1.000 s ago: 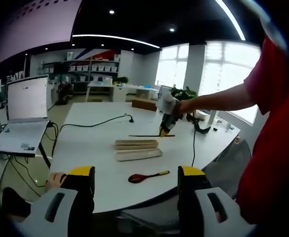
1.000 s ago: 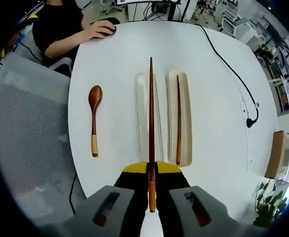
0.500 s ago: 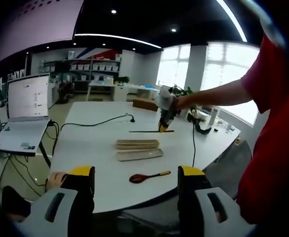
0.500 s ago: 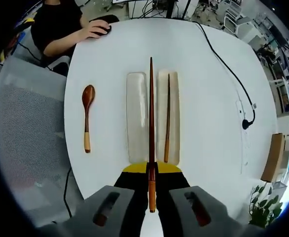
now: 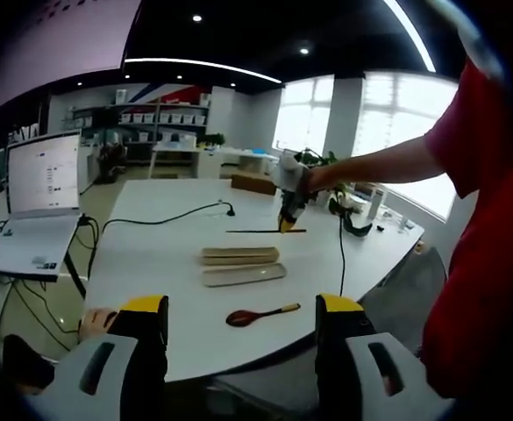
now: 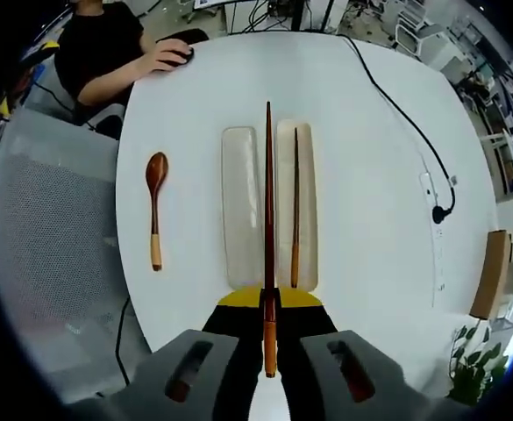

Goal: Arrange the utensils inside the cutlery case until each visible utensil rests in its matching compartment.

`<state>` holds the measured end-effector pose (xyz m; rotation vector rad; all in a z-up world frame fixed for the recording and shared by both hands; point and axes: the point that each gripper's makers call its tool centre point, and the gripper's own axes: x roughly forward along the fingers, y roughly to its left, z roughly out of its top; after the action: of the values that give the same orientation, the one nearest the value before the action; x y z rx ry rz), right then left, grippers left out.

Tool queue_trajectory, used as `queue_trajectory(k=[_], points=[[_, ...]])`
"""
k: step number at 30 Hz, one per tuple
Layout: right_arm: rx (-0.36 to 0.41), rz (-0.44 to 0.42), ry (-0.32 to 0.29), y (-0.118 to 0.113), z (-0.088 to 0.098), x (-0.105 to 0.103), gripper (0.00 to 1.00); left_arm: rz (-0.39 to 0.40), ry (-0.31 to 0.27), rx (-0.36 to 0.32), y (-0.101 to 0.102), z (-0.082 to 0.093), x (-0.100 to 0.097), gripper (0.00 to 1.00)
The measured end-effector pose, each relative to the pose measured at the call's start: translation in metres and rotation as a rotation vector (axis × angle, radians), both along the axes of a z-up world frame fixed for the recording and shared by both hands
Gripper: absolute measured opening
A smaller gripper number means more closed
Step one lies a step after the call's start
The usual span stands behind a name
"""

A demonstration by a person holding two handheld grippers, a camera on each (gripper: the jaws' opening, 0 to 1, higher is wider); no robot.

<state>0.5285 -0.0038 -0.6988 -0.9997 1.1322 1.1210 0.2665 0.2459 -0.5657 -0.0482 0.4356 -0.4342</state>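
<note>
1. One chopstick [image 6: 268, 228] is clamped in the right tool [image 6: 268, 309], held above the white table [image 6: 379, 193].
2. Below it lie two halves of the cutlery case [image 6: 241, 206]; the right half holds a second chopstick [image 6: 295, 210].
3. A wooden spoon [image 6: 155, 206] lies on the table left of the case.
4. The left tool [image 5: 241, 317] is spread wide, holding nothing.

You raised the right gripper [image 6: 268, 346] w/ the chopstick [image 6: 268, 219]; it now hangs between both trays [image 6: 241, 206].
</note>
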Motion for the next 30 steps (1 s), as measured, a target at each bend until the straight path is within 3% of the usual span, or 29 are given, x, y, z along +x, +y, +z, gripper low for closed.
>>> queue_trajectory(k=[11, 13, 14, 16, 23, 30], points=[[-0.002, 0.046, 0.007, 0.000, 0.010, 0.013, 0.00, 0.007, 0.002, 0.005, 0.001, -0.001, -0.002, 0.70], [0.041, 0.074, 0.040, 0.008, 0.012, 0.007, 0.00, 0.008, 0.003, 0.003, 0.001, -0.001, -0.003, 0.70], [0.022, 0.051, 0.048, 0.005, 0.012, 0.008, 0.00, 0.009, 0.003, 0.002, 0.001, -0.002, -0.003, 0.70], [0.008, 0.071, 0.024, 0.005, 0.013, 0.014, 0.00, 0.012, 0.006, 0.003, 0.002, -0.003, -0.004, 0.70], [0.011, 0.082, 0.016, 0.014, 0.028, 0.020, 0.00, 0.015, 0.014, 0.006, 0.003, -0.005, -0.005, 0.70], [0.013, 0.104, 0.012, 0.017, 0.032, 0.029, 0.00, 0.009, 0.012, 0.007, 0.000, -0.004, -0.003, 0.70]])
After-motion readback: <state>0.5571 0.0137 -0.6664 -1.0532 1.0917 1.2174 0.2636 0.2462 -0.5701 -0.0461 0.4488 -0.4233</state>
